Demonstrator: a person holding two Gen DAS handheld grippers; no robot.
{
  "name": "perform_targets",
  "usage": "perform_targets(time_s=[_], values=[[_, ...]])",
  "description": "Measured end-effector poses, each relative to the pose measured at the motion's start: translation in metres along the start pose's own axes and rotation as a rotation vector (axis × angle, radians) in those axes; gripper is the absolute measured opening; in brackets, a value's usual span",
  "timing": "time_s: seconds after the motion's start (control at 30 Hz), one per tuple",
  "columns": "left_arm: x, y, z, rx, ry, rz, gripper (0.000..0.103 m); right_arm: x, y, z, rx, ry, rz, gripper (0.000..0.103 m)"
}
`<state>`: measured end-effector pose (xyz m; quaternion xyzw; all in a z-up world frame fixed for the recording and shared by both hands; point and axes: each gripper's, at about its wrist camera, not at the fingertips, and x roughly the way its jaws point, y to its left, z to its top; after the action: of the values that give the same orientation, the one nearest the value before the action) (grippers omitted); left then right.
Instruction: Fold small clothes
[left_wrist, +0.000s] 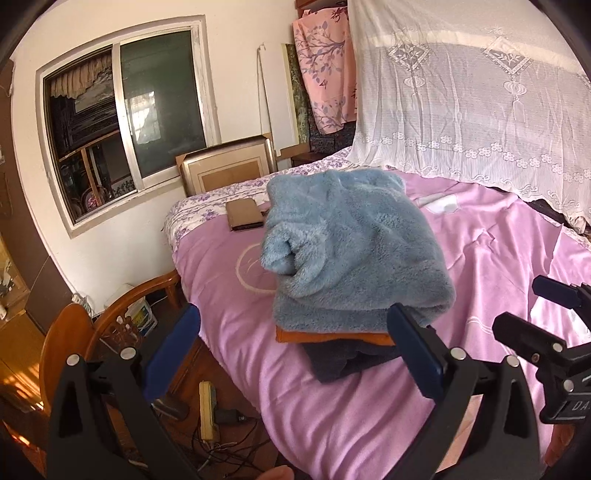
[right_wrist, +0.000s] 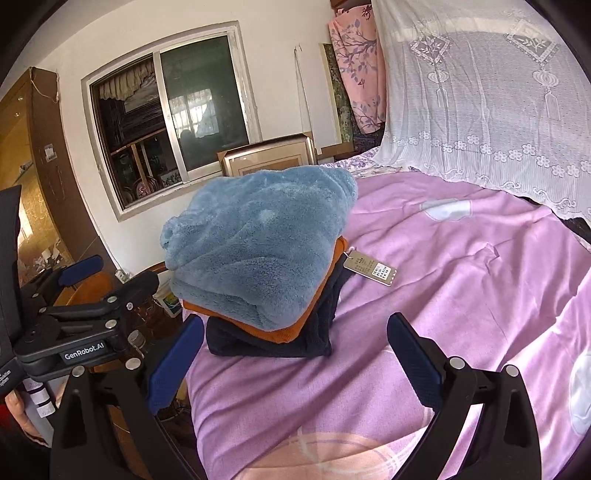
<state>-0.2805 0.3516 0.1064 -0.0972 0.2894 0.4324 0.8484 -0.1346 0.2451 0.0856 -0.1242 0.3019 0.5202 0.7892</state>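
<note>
left gripper (left_wrist: 293, 354) agape, blue fleece (left_wrist: 351, 243) stacked

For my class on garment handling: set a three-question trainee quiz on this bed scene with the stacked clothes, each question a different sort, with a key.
1. True or false: the left gripper is shut on the blue fleece garment.
2. Multiple choice: right under the fleece in the stack lies A) a white garment, B) the orange garment, C) a green garment.
3. Fill in: a paper tag lies on the pink bedspread beside the stack, on its ____ side in the right wrist view.

Key: 1 false, both it and the right gripper stand open and empty; 2 B; 3 right.
</note>
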Motion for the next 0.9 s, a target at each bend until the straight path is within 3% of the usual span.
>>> perform_targets(time_s=[0.17, 0.3, 0.43, 0.63, 0.9], values=[[-0.020, 0.014, -0.022, -0.067, 0.066, 0.050, 0.098, -0.009, 0.011, -0.008, -0.012, 0.051, 0.015, 0.100], [-0.043, 0.020, -0.032, -0.117, 0.042, 0.062, 0.098, -0.023, 0.026, -0.018, -0.089, 0.043, -0.012, 0.100], [-0.057, 0.010, -0.034, -0.079, -0.006, 0.076, 0.098, -0.032, 0.035, -0.024, -0.136, 0.046, -0.031, 0.100], [-0.054, 0.000, -0.036, -0.053, 0.029, 0.035, 0.098, -0.046, 0.032, -0.024, -0.128, 0.013, -0.054, 0.100], [-0.071, -0.003, -0.033, -0.070, -0.008, 0.050, 0.098, -0.053, 0.022, -0.021, -0.075, 0.018, -0.015, 0.100]])
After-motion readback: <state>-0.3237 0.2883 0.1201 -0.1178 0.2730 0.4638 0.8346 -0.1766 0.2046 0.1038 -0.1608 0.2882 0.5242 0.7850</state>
